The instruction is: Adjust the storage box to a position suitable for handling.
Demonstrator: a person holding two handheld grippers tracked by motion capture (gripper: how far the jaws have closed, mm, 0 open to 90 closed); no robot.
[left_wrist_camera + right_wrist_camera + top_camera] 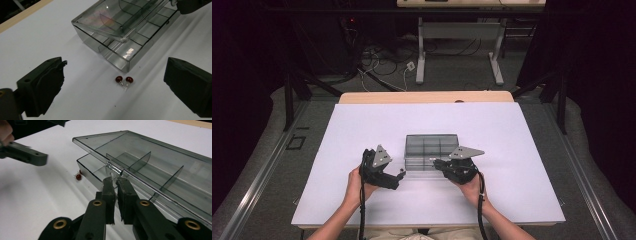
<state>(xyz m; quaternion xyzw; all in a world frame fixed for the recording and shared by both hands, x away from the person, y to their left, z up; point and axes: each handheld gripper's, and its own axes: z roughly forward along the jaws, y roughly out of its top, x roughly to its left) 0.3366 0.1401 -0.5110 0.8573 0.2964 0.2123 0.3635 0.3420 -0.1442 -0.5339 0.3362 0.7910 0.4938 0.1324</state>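
Bench (362, 200): one, white-topped, with a pale wooden edge at the far side.

Compartment box (431, 150): one, smoky clear plastic, at mid-bench between the two grippers. The high view gives only its outline and a grid of dividers. The right gripper view shows the lid (140, 152) lifted clear of the base at the front edge, with curved dividers inside. The left gripper view shows the same lid (110, 15) tilted above the near compartments.

Red studs (124, 80): two, small red balls on thin pins, side by side on the bench just in front of the box's near corner, between the left gripper's jaws but touched by neither. The right gripper view shows them as one red speck (78, 177) beside the box corner. In the high view they are too small to make out.

Left gripper (399, 176): one, jaws spread wide, low over the bench, aimed at the box. Left hand (356, 184) grips it from behind, forearm entering from the bottom edge.

Right gripper (115, 182): one, jaws pressed nearly together on the small tab at the lid's front edge. Right hand (472, 185) behind it, forearm angled in from the lower right.
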